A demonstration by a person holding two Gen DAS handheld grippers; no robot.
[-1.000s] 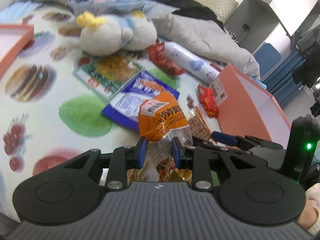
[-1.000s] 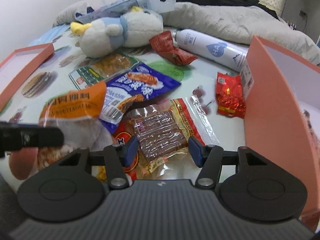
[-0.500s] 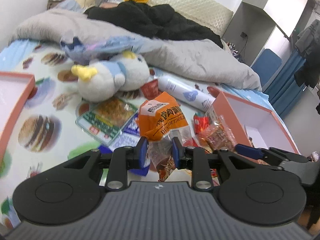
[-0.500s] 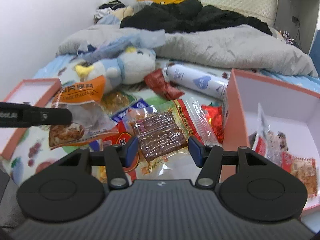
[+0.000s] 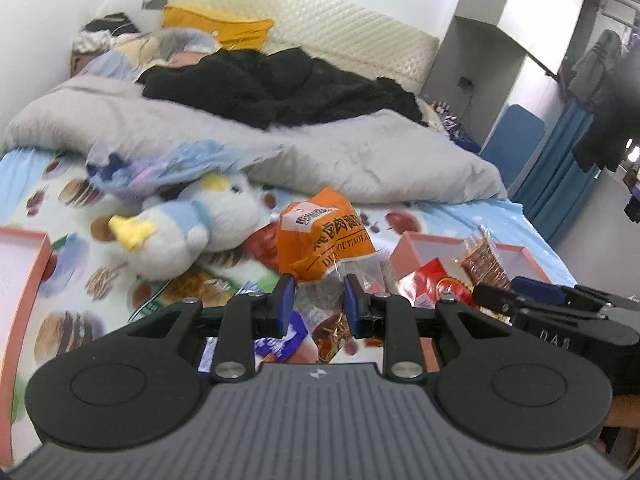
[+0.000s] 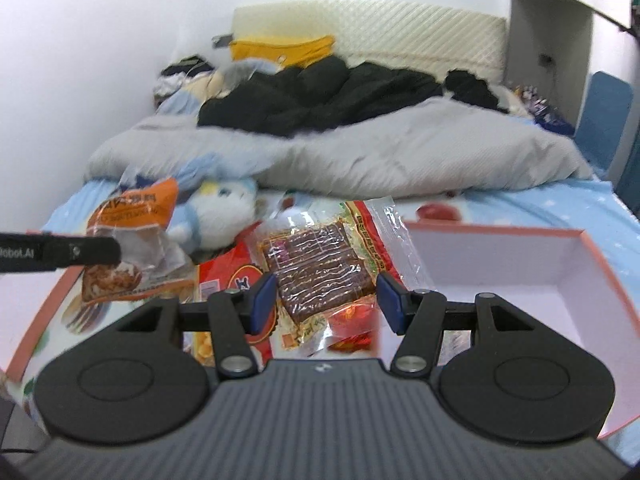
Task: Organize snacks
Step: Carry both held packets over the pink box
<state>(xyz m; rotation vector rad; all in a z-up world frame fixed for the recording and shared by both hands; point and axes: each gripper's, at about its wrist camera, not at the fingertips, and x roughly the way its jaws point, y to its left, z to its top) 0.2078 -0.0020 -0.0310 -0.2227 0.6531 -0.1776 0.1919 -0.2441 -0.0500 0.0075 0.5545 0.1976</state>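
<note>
Both grippers have risen off the bed (image 5: 460, 216) with their snacks. The left gripper (image 5: 318, 300) fingers clamp the orange snack bag (image 5: 326, 240); the right gripper (image 6: 326, 300) fingers pinch the clear jerky packet (image 6: 320, 272) beside the open orange-rimmed box (image 6: 500, 272), whose visible white floor is bare.

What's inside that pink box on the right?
In the right wrist view the pink box shows a bare white floor. Its near part is hidden behind the right gripper and the brown snack packet it holds.
</note>
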